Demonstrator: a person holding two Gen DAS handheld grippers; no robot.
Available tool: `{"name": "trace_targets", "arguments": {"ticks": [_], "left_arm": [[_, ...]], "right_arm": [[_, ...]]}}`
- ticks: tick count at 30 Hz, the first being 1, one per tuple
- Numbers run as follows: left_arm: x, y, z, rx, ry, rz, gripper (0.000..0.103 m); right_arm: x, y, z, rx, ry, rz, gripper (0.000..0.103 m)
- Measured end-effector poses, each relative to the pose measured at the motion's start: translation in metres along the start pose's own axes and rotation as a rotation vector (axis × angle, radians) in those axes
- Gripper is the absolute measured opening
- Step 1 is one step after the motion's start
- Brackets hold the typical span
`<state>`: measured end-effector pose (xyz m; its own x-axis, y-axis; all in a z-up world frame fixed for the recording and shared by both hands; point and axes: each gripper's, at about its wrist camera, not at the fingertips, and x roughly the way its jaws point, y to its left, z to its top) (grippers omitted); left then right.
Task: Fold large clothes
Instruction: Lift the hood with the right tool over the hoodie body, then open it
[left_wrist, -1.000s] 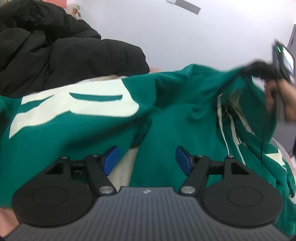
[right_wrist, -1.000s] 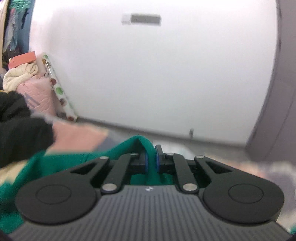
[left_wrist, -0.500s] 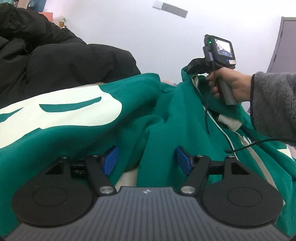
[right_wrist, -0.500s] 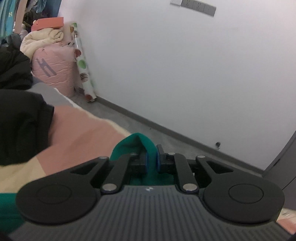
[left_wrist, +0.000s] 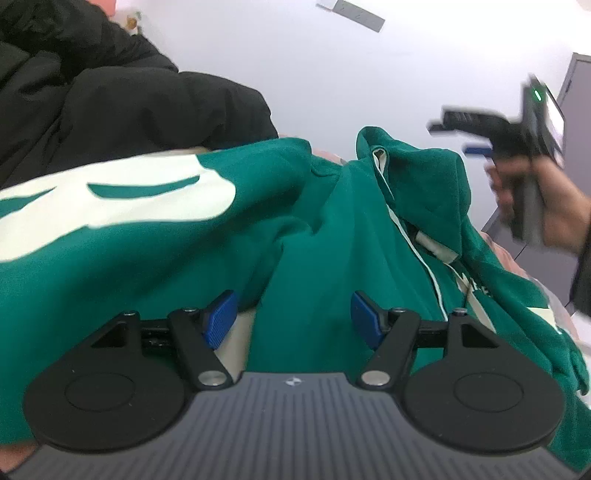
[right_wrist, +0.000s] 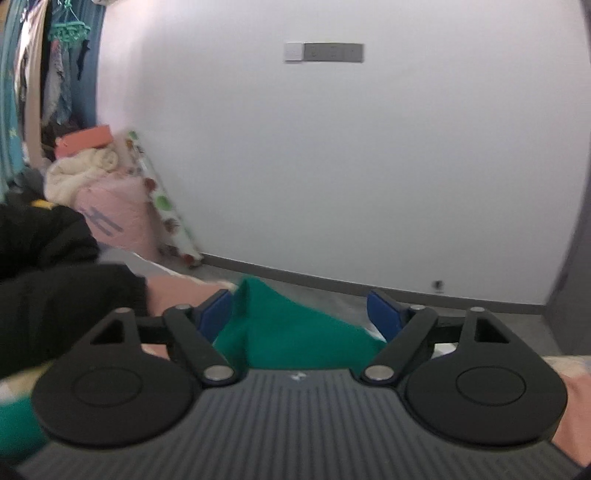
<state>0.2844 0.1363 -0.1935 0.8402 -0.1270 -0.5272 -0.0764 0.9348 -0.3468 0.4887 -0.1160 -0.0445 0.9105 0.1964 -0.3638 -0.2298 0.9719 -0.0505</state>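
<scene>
A large green hoodie (left_wrist: 317, 229) with big white lettering lies crumpled across the bed, its hood and white drawstrings toward the right. My left gripper (left_wrist: 295, 317) hovers low over the green cloth, jaws wide apart, and the blue pads do not press on any fabric. In the right wrist view my right gripper (right_wrist: 303, 314) is opening, and a peak of the green hoodie (right_wrist: 291, 325) lies loose between its spread blue fingers (right_wrist: 214, 314). The left wrist view shows the right gripper (left_wrist: 465, 136) blurred at the far right, held by a hand (left_wrist: 554, 206), beside the hood.
A black puffy jacket (left_wrist: 110, 96) is heaped at the back left on the bed. A white wall with a switch plate (right_wrist: 323, 51) faces me. Bundled pink and cream bedding (right_wrist: 107, 192) and hanging clothes stand at the left. A grey door edge (left_wrist: 569, 92) is at the right.
My right gripper has let go of the green fold and its jaws have sprung apart; it has drawn away to the right of the hood. The left gripper stays open over the cloth.
</scene>
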Motion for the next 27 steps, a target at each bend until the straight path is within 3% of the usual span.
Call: {"name": "trace_targets", "arguments": {"ticks": [3, 7, 9, 10, 11, 13, 15, 18, 21, 24, 27], "left_arm": [[-0.015, -0.001, -0.004, -0.012, 0.01, 0.01, 0.073], [-0.029, 0.002, -0.007, -0.036, 0.015, -0.005, 0.073], [-0.03, 0.002, -0.009, -0.028, 0.015, 0.014, 0.073], [-0.028, 0.003, -0.01, -0.03, 0.018, 0.016, 0.073], [-0.026, 0.004, -0.01, -0.033, 0.022, 0.016, 0.073], [-0.021, 0.008, -0.01, -0.038, 0.025, 0.014, 0.073], [-0.014, 0.009, -0.009, -0.039, 0.037, -0.001, 0.073], [-0.01, 0.012, -0.006, -0.047, 0.031, -0.083, 0.073], [-0.003, 0.009, -0.007, 0.001, 0.018, -0.092, 0.073], [0.006, 0.012, -0.011, -0.011, 0.022, -0.116, 0.073], [0.007, 0.016, -0.014, -0.011, 0.019, -0.13, 0.073]], "right_arm": [[-0.015, -0.006, -0.033, 0.016, 0.065, -0.067, 0.082], [-0.019, -0.01, -0.077, 0.1, 0.174, -0.005, 0.08], [-0.006, -0.008, -0.09, 0.105, 0.26, -0.016, 0.062], [0.005, -0.007, -0.094, 0.096, 0.329, -0.052, 0.04], [0.015, -0.008, -0.094, 0.093, 0.383, -0.103, 0.03], [0.028, -0.017, -0.084, 0.153, 0.41, -0.123, 0.025], [0.039, -0.021, -0.064, 0.147, 0.386, -0.157, 0.023], [0.054, -0.023, -0.019, 0.039, 0.234, -0.239, 0.021], [0.08, -0.033, 0.02, 0.008, 0.12, -0.274, 0.019], [0.117, -0.04, 0.043, -0.006, 0.071, -0.315, 0.019], [0.15, -0.046, 0.047, 0.01, 0.083, -0.33, 0.02]]}}
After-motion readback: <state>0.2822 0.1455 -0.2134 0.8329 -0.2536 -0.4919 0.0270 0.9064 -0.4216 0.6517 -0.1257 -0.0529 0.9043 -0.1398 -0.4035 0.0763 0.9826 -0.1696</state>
